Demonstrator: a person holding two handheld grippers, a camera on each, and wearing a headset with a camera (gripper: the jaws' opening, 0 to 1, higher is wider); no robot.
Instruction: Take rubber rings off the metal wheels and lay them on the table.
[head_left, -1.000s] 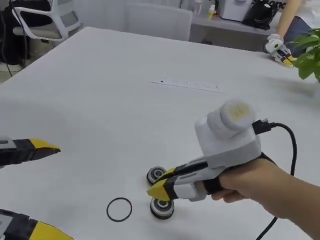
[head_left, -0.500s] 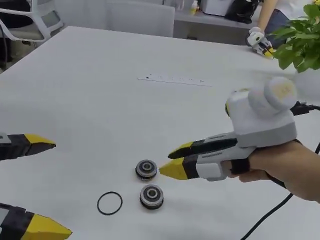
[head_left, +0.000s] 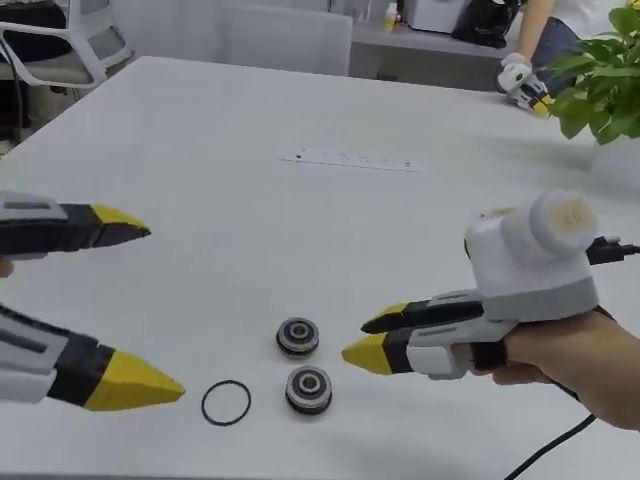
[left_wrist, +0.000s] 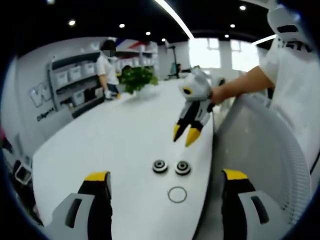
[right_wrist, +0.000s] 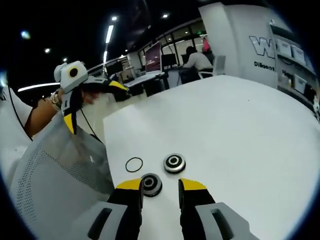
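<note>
- White surface (head_left: 300, 200) carries everything.
- Jaws of the right gripper (head_left: 357, 338): slightly parted, empty, just right of the near wheel (head_left: 308, 389).
- Jaws of the left gripper (head_left: 165, 310): wide apart, empty, left of that wheel.
- far wheel (head_left: 297, 337) sits just behind it; rubber ring (head_left: 226, 403) lies flat just left.

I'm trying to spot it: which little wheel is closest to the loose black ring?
The wheel nearer the person, beside the ring. The other wheel lies farther back on the table, farther from the ring.
</note>
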